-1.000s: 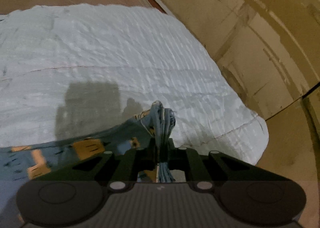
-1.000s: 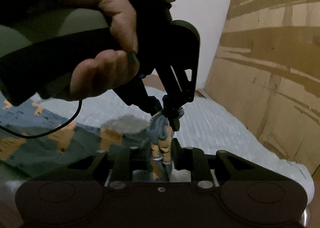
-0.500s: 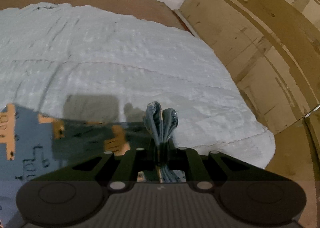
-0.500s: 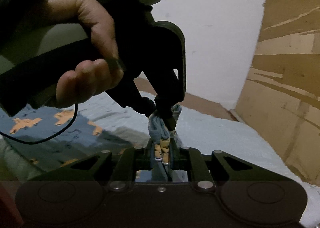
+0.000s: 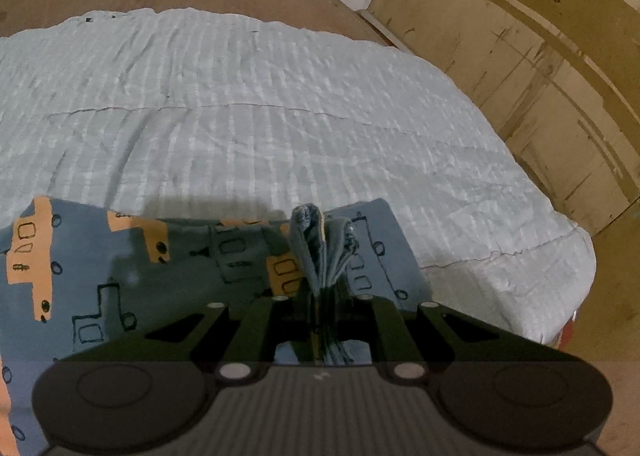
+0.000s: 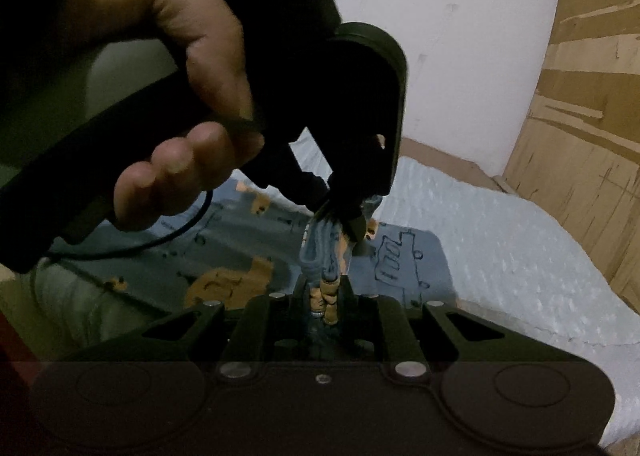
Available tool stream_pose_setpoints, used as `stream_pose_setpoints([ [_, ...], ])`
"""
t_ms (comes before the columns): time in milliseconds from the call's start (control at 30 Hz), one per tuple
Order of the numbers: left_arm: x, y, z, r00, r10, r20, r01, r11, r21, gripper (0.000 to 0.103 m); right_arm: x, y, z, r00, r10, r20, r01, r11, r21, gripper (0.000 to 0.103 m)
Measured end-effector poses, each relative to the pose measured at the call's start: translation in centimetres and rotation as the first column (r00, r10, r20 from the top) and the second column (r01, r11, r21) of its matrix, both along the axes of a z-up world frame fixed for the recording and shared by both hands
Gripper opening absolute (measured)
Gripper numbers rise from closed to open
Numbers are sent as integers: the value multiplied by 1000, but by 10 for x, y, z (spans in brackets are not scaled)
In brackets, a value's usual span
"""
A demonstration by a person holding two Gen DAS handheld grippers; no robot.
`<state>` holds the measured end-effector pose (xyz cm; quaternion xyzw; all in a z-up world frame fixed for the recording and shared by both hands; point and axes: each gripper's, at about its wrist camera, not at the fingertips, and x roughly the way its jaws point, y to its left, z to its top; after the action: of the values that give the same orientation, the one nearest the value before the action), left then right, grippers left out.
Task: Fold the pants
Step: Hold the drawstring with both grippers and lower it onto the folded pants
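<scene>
In the left wrist view, the left claw (image 5: pixel 320 292) at lower centre is pressed together on a bunched fold of the blue cotton pants with orange and outlined vehicle prints (image 5: pixel 120 264), which spread across the lower left of the frame over the pale blue quilted bed cover (image 5: pixel 260 116); brown cardboard sheets (image 5: pixel 540 76) fill the right side. In the right wrist view, the right claw (image 6: pixel 324 296) pinches another gathered bunch of the pants (image 6: pixel 404 256) at lower centre, just below the left claw (image 6: pixel 340 212) held by the person's left hand (image 6: pixel 168 96) in the upper left.
</scene>
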<state>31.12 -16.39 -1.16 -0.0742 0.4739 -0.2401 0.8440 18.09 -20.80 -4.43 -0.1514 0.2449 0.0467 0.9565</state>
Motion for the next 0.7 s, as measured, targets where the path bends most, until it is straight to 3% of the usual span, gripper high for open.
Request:
stream_pose_setpoints([
  [333, -5, -15, 24, 999, -5, 43, 4, 999, 37, 10, 2, -3, 9, 999, -27, 31, 25, 998, 63, 13],
  [567, -15, -28, 61, 992, -60, 112, 32, 972, 232, 10, -11, 1, 29, 997, -17, 70, 8, 993, 121, 13],
  [700, -17, -10, 75, 992, -53, 111, 20, 959, 283, 10, -19, 13, 43, 996, 24, 90, -38, 988, 149, 13],
])
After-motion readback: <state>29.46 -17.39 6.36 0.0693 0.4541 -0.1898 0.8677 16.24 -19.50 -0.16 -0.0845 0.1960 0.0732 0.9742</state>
